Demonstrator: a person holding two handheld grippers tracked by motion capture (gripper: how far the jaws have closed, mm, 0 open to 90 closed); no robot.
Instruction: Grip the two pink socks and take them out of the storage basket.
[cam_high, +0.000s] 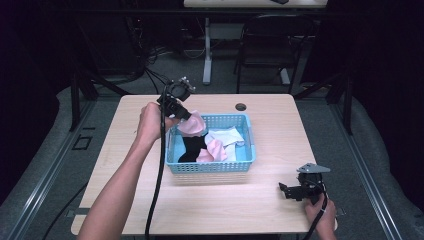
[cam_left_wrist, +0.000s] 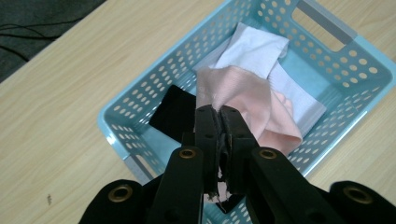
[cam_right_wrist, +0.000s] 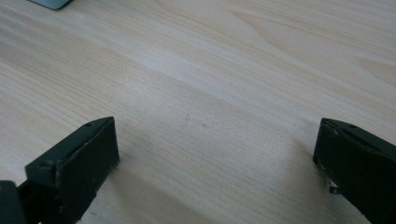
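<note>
pinching a pink cloth (cam_left_wrist: 243, 100) between pressed-together jaws, the left gripper (cam_left_wrist: 218, 122) hangs above the blue basket (cam_left_wrist: 359, 70); the right gripper (cam_right_wrist: 215, 154) rests spread over bare table (cam_right_wrist: 210, 70).

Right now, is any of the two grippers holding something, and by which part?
The left gripper is shut on a pink cloth, pinching its upper edge above the blue basket. The right gripper is open and holds nothing.

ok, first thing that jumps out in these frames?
The left gripper, shut on a pink cloth and holding it above the light blue basket at mid-table. The basket holds more cloths: white, black and pink. The right gripper sits open over bare table at the near right corner.
</note>
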